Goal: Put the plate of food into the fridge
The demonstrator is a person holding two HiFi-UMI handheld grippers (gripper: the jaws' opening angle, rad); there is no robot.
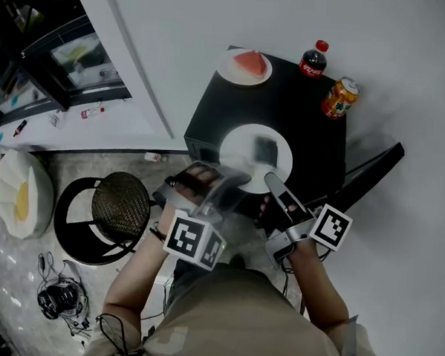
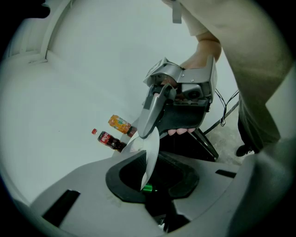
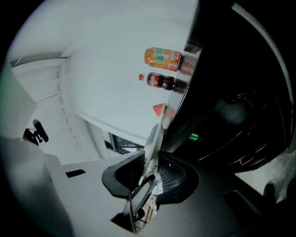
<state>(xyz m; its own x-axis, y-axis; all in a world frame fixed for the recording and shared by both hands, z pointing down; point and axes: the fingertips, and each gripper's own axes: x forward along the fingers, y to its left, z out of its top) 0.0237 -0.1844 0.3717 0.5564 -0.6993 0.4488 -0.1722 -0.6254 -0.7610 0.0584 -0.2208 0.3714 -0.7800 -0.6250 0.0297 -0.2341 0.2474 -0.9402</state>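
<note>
A white plate [image 1: 242,151] with a dark piece of food [image 1: 266,149] hangs level in front of a black fridge [image 1: 314,134], seen from above. My left gripper [image 1: 226,177] is shut on the plate's near left rim. In the left gripper view the plate [image 2: 151,150] runs edge-on out of my left gripper [image 2: 148,181]. My right gripper [image 1: 272,182] is at the near right rim. In the right gripper view the rim [image 3: 155,139] lies between the jaws of my right gripper [image 3: 150,175], which stand a little apart from it.
On the fridge top sit a plate of watermelon [image 1: 245,65], a cola bottle [image 1: 313,61] and an orange can [image 1: 340,97]. A black panel [image 1: 371,172] juts out at the fridge's right. A round black stool [image 1: 120,205] and cables [image 1: 56,295] lie to the left.
</note>
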